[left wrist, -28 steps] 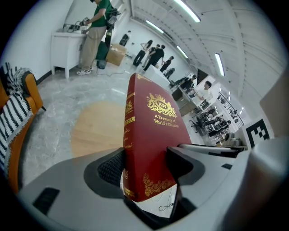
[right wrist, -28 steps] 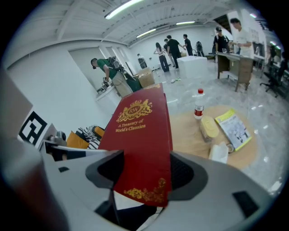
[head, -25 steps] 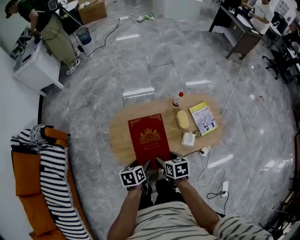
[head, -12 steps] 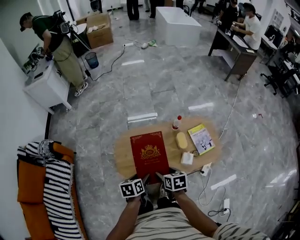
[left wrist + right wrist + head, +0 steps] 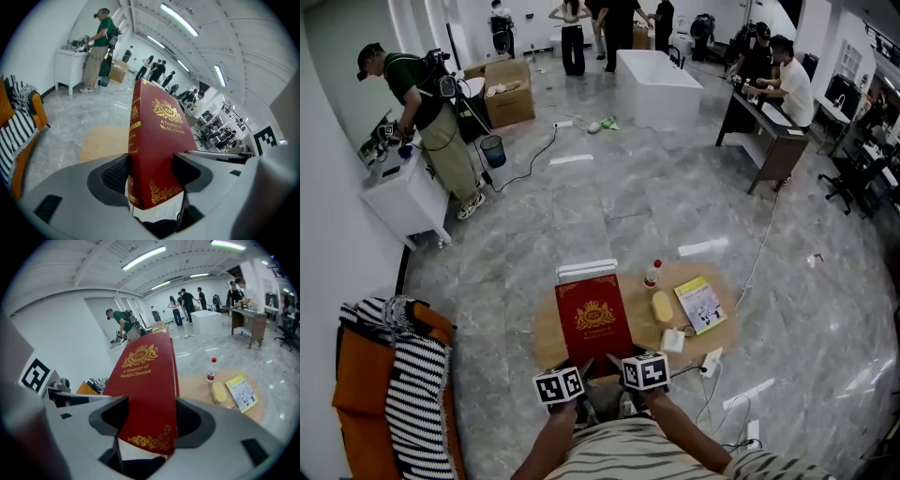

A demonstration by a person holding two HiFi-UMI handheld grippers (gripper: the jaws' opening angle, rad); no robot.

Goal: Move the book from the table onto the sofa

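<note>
Moved: book (image 5: 593, 322) raised off worktop (image 5: 546, 330), both hands higher;
Left gripper (image 5: 585, 367): fingers (image 5: 115, 174) clamped on book's near edge;
Right gripper (image 5: 615, 361): fingers (image 5: 191, 422) clamped likewise

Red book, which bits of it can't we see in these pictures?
- Red book, near end: head view, behind the left gripper and right gripper.
- Sofa: head view, cut off by the bottom edge.
- White thing on the table: head view, too small to name.
</note>
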